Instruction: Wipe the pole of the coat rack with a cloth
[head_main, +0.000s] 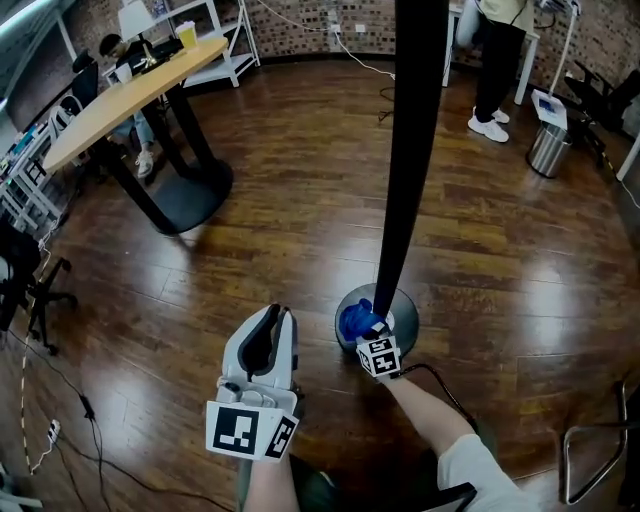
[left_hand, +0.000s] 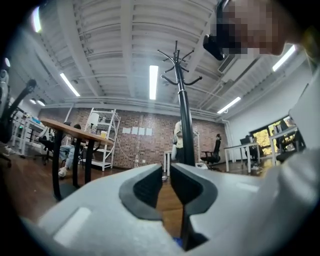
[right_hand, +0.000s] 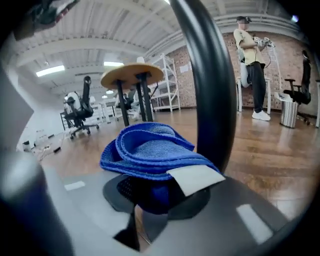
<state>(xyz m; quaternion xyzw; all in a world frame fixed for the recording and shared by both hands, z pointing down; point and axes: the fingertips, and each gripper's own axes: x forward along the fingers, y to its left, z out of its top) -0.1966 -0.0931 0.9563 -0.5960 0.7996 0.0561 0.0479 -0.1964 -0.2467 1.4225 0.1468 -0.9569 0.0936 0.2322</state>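
I have two grippers in play and one cloth. My right gripper (right_hand: 156, 196) has its jaws clamped on a folded blue cloth (right_hand: 148, 150), which bunches up over the jaw tips. A single white label (right_hand: 194, 178) sticks out of the fold, and I can make out no print on it. In the head view, the right gripper (head_main: 366, 330) sits low, at the foot of the coat rack's black pole (head_main: 415, 140) and just over the round dark base (head_main: 405, 305). The cloth (head_main: 356, 321) lies close against the pole there, though I cannot tell for certain that it touches. In the right gripper view the pole (right_hand: 210, 85) rises just to the right of the cloth. My left gripper (head_main: 279, 318) is held to the left of the base, apart from the rack. Its own view shows the left gripper (left_hand: 166, 182) with its jaws drawn nearly together, only a thin slit between them and nothing in it. The pole (left_hand: 183, 125) stands beyond them. Each gripper carries one cube of black-and-white square markers, with no letters on either. Further off I count one wooden table (head_main: 120, 100) with one yellow cup (head_main: 186, 35) on it. There is also one metal bin (head_main: 547, 149) and one person standing (head_main: 497, 70) near the brick wall.
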